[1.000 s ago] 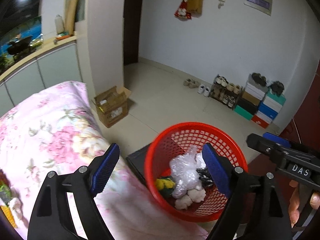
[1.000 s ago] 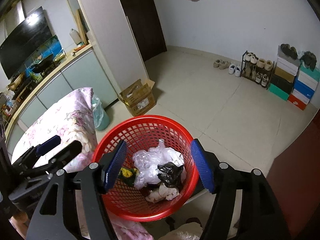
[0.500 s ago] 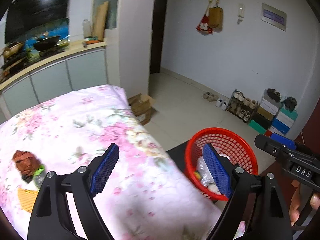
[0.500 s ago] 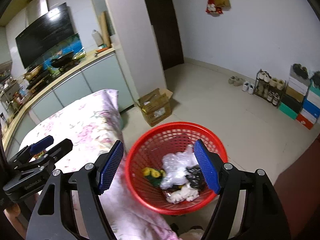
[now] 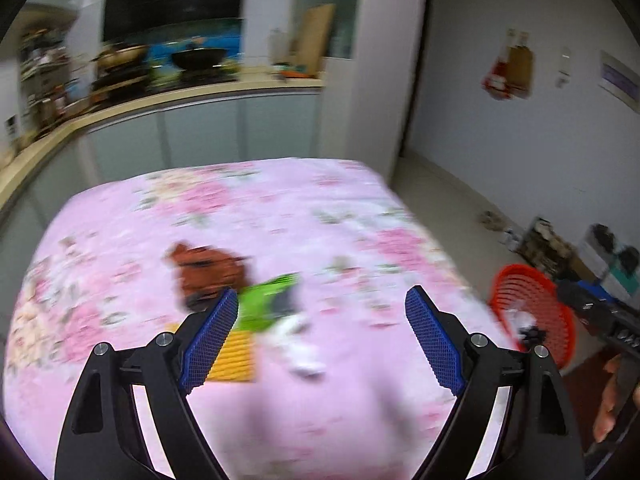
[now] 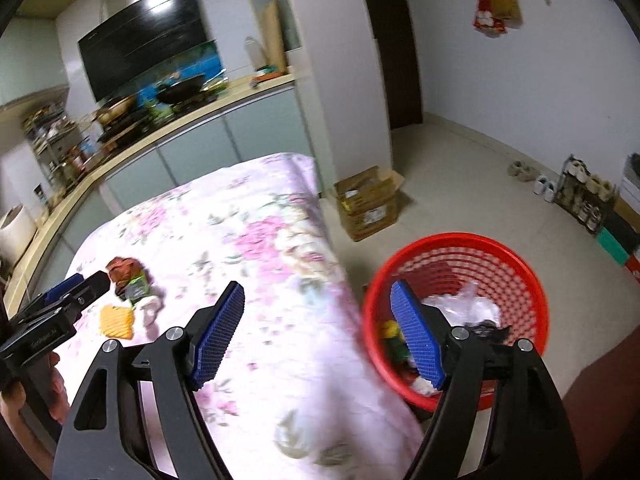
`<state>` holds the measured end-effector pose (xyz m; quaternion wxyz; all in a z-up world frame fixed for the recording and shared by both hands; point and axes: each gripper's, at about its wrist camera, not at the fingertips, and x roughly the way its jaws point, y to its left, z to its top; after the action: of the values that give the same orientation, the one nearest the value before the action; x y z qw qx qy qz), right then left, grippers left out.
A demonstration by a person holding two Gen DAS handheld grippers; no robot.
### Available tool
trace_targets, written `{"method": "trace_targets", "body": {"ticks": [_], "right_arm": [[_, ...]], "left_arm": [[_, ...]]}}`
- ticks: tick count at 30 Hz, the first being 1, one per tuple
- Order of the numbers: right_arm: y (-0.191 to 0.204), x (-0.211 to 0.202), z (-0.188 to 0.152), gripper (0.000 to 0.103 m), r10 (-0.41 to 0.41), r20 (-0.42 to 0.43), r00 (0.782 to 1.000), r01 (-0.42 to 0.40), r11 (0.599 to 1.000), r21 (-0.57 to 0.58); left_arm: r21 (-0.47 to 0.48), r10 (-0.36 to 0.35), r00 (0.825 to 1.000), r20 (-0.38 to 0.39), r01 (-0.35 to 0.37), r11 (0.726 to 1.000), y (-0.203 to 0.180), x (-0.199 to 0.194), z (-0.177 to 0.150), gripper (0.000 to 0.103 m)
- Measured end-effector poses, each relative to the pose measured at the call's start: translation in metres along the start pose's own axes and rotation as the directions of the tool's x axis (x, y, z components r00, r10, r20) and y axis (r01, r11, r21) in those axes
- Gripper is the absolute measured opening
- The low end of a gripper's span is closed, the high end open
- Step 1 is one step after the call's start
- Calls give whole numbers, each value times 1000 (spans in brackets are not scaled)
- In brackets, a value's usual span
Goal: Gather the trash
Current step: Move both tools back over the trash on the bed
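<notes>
Both views have swung from the red mesh basket (image 6: pixel 456 312) toward the pink floral bed (image 5: pixel 280 232). Left view: left tool (image 5: pixel 320 336) is wide and empty; aim at the green wrapper (image 5: pixel 268 300) beside the brown crumpled piece (image 5: pixel 208 272). Right view: right tool (image 6: pixel 320 332), empty, is opening; keep it clear of the yellow ribbed piece (image 6: pixel 116 322).

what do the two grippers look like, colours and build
Both match: the left gripper and right gripper have glossy black plastic fingers with cut-out slots and silver bolt heads, each tipped with a blue pad textured in a fine grid. Seen from the right wrist, the left gripper's black body carries small pale lettering, too blurred to read. No cables or sleeves are visible; only parts of bare hands gripping the handles.
</notes>
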<state>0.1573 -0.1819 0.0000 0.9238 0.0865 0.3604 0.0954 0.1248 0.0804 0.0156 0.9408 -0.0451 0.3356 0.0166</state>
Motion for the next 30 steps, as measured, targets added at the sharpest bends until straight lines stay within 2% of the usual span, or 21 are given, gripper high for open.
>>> {"method": "trace_targets", "body": {"ticks": [5, 12, 19, 26, 28, 30], "right_arm": [[31, 10, 0, 75, 45, -33, 998, -47, 998, -46], [70, 24, 4, 75, 83, -55, 995, -88, 992, -95], [95, 40, 4, 75, 104, -89, 991, -115, 985, -126], [101, 51, 2, 75, 111, -113, 987, -126, 983, -134], [102, 55, 1, 75, 110, -120, 987, -126, 982, -137], [103, 58, 0, 75, 111, -127, 986, -128, 982, -138]], "left_arm": [[-84, 74, 997, -34, -76, 994, 58, 1, -11, 83], [-154, 84, 992, -97, -99, 983, 106, 19, -26, 83], [-172, -9, 990, -144, -16, 985, 106, 46, -32, 83], [-169, -42, 982, -185, 10, 986, 99, 68, -37, 82], [-160, -40, 981, -188, 9, 987, 96, 71, -38, 79], [-154, -46, 980, -194, 16, 988, 95, 74, -38, 61]]}}
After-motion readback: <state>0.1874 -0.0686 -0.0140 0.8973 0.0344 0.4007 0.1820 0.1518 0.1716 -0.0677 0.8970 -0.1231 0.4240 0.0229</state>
